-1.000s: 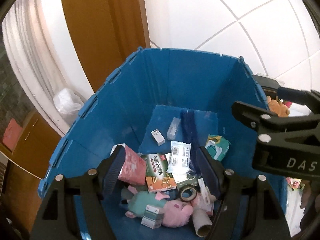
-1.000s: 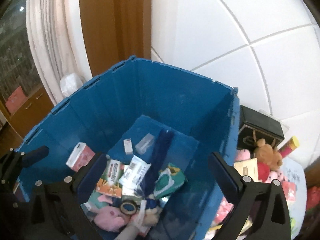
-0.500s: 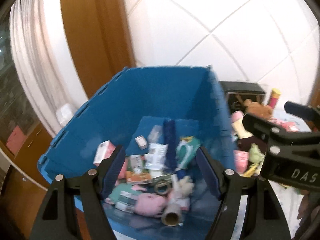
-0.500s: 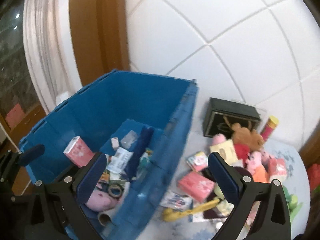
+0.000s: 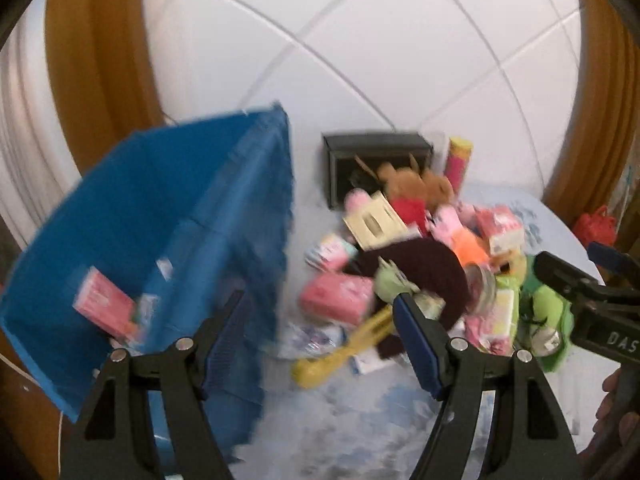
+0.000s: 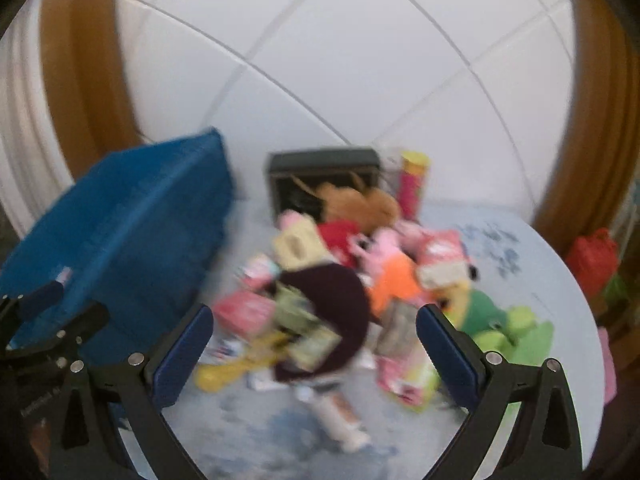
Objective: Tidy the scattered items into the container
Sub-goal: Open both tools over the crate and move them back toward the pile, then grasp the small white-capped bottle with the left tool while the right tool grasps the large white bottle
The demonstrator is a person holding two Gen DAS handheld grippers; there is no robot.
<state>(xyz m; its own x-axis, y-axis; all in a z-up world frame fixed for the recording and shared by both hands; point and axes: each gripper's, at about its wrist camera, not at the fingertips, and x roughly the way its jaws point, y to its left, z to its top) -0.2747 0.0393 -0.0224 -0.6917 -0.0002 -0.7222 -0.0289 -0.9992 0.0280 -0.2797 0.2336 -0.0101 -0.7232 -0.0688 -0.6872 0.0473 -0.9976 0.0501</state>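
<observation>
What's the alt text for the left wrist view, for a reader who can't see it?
The open, empty left gripper points at a heap of plush toys and small boxes on a pale tabletop, with a blue bin at left holding a pink box. The right gripper enters from the right. The picture is motion-blurred.

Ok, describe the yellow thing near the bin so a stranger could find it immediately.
Start at the blue bin on the left, then look to the pile of toys and boxes to its right. At the pile's near edge, below a pink box, lies the long yellow item, the only yellow, stick-shaped piece there.
</observation>
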